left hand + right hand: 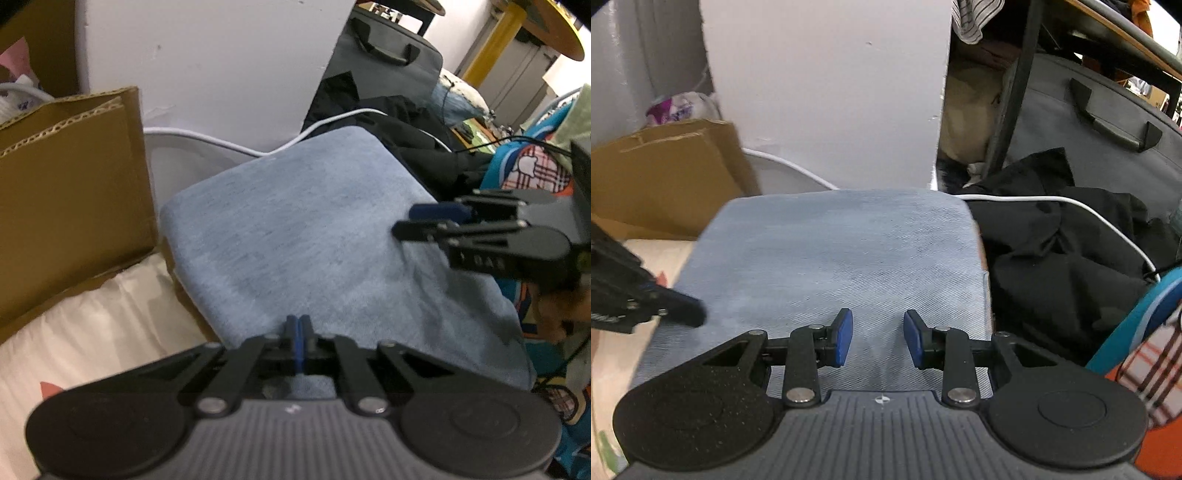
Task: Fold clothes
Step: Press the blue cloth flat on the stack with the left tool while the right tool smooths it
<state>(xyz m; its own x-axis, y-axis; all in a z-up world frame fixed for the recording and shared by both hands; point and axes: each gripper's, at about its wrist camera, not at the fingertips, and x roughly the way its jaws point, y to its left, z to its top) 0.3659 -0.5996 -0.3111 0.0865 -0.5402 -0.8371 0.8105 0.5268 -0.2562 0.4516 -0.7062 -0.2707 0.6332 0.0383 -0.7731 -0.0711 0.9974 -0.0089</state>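
Left gripper point(299, 332), fingers closed at the near edge of a folded light-blue garment point(314, 236); right gripper point(878, 338) hovers open above it.

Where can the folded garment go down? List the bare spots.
Bare: the pale bedding left of the blue garment, below the cardboard box. Crowded: the right side, with black clothes, white cable and grey bag.

The left black two-finger tool point(299, 325) pointed steeply downward, its blue pads point(294, 341) pressed flat together — no gap between them. The right black two-finger tool point(878, 338) angled down too, its blue pads point(844, 338) standing partly apart — nothing between them.
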